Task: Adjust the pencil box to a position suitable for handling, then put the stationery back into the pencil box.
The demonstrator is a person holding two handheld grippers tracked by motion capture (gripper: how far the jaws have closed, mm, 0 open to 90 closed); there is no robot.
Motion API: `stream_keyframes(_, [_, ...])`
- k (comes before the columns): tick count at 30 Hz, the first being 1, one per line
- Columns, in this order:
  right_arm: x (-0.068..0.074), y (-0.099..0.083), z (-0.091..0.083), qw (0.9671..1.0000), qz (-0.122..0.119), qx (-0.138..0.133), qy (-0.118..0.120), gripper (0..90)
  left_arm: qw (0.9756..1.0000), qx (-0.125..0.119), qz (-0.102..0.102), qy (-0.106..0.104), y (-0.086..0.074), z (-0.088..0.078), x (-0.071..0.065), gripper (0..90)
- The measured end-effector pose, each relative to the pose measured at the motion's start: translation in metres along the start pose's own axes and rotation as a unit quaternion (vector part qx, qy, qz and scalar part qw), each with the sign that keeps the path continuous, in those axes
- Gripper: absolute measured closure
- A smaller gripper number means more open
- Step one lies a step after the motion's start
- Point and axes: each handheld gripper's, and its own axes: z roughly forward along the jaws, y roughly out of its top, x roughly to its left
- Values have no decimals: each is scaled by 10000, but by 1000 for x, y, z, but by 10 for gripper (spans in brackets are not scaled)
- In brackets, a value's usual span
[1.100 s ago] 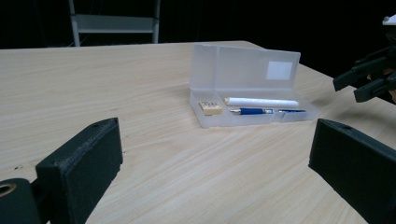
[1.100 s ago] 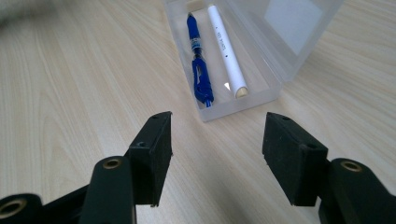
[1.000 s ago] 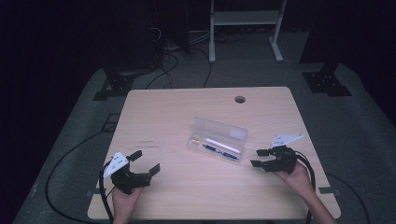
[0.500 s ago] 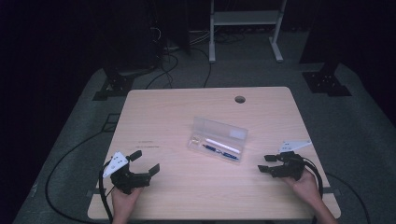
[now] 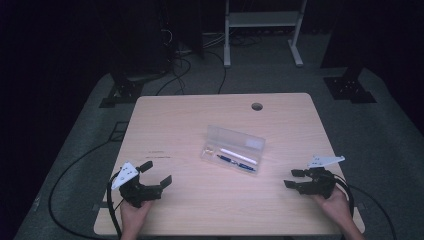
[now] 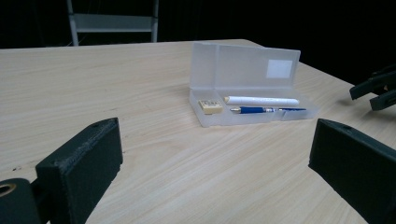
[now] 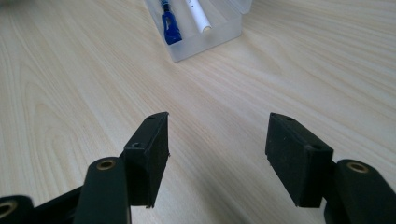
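Note:
A clear plastic pencil case [image 5: 235, 149] lies open at the middle of the wooden table [image 5: 200, 115], its lid standing up. Inside it are a white pen [image 6: 261, 100], a blue pen [image 6: 261, 110] and a small yellowish eraser [image 6: 210, 106]. My left gripper [image 5: 156, 173] rests near the front left corner, open and empty, its jaws [image 6: 215, 158] pointing toward the case. Near the front right edge my right gripper [image 5: 291, 178] is open with nothing between its jaws [image 7: 217, 149]. It points at the case's end [image 7: 205, 39] from a short way off.
A round cable hole [image 5: 257, 106] sits near the table's far edge. Beyond the table stands a white metal frame [image 5: 260, 20], with black stand bases [image 5: 350, 87] and cables [image 5: 75, 165] on the grey floor. Bare wood surrounds the case on all sides.
My right gripper has drawn away from the case, to the right and toward the table's front edge. The left gripper and the case have stayed put.

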Motion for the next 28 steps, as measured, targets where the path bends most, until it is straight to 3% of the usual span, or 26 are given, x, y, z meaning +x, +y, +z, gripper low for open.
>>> stream_keyframes(21, [-8, -22, -18, 9994, 264, -172, -142, 377, 10000, 8, 21, 3, 0, 0, -1, 17])
stream_keyframes(28, [-8, -28, -27, 9983, 372, -387, -209, 363, 10000, 9, 20, 9, 0, 0, -1, 17])
